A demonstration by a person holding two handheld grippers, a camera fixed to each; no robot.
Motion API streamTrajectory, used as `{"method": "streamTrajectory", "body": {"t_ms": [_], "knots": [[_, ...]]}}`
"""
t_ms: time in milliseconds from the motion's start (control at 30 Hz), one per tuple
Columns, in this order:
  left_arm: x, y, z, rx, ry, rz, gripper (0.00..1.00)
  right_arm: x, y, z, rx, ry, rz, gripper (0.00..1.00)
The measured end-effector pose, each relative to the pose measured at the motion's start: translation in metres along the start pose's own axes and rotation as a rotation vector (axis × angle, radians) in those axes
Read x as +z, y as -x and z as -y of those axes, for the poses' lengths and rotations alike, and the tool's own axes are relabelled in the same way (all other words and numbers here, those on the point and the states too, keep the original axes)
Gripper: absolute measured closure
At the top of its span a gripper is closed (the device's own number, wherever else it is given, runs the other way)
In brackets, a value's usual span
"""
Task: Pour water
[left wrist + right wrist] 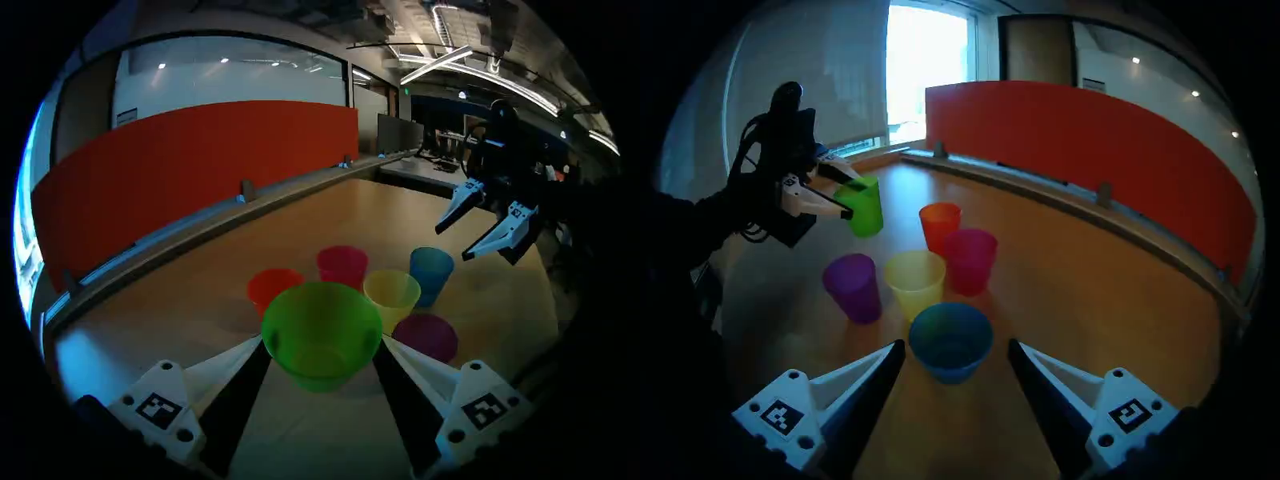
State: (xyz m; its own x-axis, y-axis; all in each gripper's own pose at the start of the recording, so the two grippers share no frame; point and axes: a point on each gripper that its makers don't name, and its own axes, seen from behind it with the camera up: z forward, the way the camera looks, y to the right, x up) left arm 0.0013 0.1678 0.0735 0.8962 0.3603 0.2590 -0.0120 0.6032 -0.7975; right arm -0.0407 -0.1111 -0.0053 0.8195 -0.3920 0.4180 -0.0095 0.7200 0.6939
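Meanwhile, the left gripper (321, 344) clasps a green cup (322, 316) by its sides, just short of a cluster of coloured cups on a wooden table (496, 312). The right gripper (453, 244) hangs with fingers spread above a blue cup (432, 270), gripping nothing. Whether the green cup holds water cannot be told, but any pour looks risky: the yellow cup (392, 292), purple cup (426, 336) and pink cup (342, 264) stand tightly packed, so a hasty tilt could miss its target or topple a neighbour.

Dim, fisheye-warped, blown-out window glare
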Motion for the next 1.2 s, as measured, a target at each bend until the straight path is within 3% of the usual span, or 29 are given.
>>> {"method": "streamTrajectory", "body": {"t_ms": [400,1200], "knots": [[-0.017,-0.026,0.006,0.001,-0.028,-0.069,0.15,0.02,0.015,0.003,-0.011,-0.006,0.032,0.0],[-0.035,-0.037,0.011,-0.014,-0.054,-0.11,0.15,0.064,0.027,-0.002,-0.038,-0.004,0.035,0.02]]}}
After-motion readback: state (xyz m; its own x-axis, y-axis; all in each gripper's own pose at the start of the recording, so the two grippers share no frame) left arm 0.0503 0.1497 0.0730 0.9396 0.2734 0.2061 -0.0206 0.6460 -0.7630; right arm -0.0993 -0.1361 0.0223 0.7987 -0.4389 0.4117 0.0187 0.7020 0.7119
